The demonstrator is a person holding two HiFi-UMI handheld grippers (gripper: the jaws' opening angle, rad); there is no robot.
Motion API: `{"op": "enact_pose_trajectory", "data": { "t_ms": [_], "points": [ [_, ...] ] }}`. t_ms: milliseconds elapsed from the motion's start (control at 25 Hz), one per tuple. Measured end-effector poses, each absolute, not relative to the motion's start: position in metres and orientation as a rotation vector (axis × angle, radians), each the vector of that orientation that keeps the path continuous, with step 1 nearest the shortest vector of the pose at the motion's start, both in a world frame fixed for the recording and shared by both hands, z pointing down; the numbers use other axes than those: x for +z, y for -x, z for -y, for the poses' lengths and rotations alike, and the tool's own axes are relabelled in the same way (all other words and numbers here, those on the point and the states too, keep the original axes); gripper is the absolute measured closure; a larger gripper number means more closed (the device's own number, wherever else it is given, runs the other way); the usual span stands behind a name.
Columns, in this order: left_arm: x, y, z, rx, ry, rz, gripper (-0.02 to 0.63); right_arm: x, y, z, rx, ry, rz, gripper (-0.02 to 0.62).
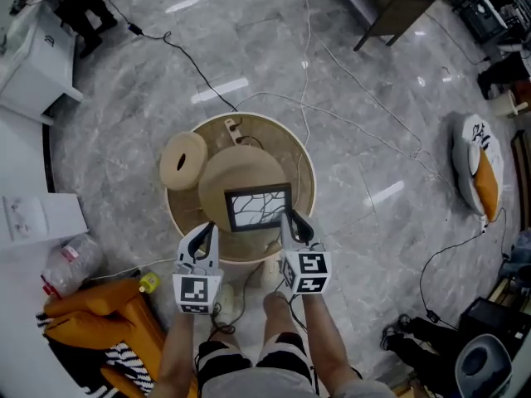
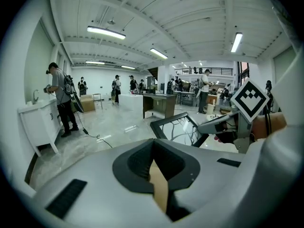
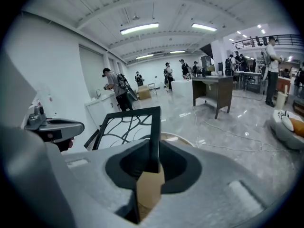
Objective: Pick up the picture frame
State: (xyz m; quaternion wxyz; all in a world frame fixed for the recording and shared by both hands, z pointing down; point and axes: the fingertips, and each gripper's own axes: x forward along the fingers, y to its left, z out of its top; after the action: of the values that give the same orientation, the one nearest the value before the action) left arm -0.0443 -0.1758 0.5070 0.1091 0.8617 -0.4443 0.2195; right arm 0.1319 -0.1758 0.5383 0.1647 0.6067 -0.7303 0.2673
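Note:
The picture frame (image 1: 258, 208) is black with a branch pattern on white glass. It hangs in the air over the round table (image 1: 305, 162). My right gripper (image 1: 288, 217) is shut on the frame's right edge; in the right gripper view the frame (image 3: 126, 127) stands upright between the jaws of that gripper (image 3: 153, 161). My left gripper (image 1: 208, 229) hovers just left of the frame without touching it. In the left gripper view its jaws (image 2: 155, 167) meet with nothing between them, and the frame (image 2: 178, 129) shows ahead to the right.
A straw hat (image 1: 241, 172) and a round beige disc (image 1: 183, 160) lie on the table under the frame. Cables (image 1: 357, 98) cross the marble floor. An orange bag (image 1: 104, 309) lies at lower left, a cushion (image 1: 479, 168) at right, and a white cabinet (image 1: 33, 56) at upper left.

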Motion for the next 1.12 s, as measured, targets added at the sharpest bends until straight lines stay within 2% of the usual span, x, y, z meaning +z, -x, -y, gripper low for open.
{"op": "enact_pose_trajectory", "data": {
  "t_ms": [680,1120],
  "points": [
    [0.323,0.052,0.130,0.444,-2.733,1.355,0.588,0.325,-0.137,0.118,0.468,-1.975,2.173,0.529],
    [0.260,0.079,0.062,0.362,-2.771,1.391,0.588,0.261,-0.132,0.027,0.342,-2.066,2.171,0.531]
  ]
}}
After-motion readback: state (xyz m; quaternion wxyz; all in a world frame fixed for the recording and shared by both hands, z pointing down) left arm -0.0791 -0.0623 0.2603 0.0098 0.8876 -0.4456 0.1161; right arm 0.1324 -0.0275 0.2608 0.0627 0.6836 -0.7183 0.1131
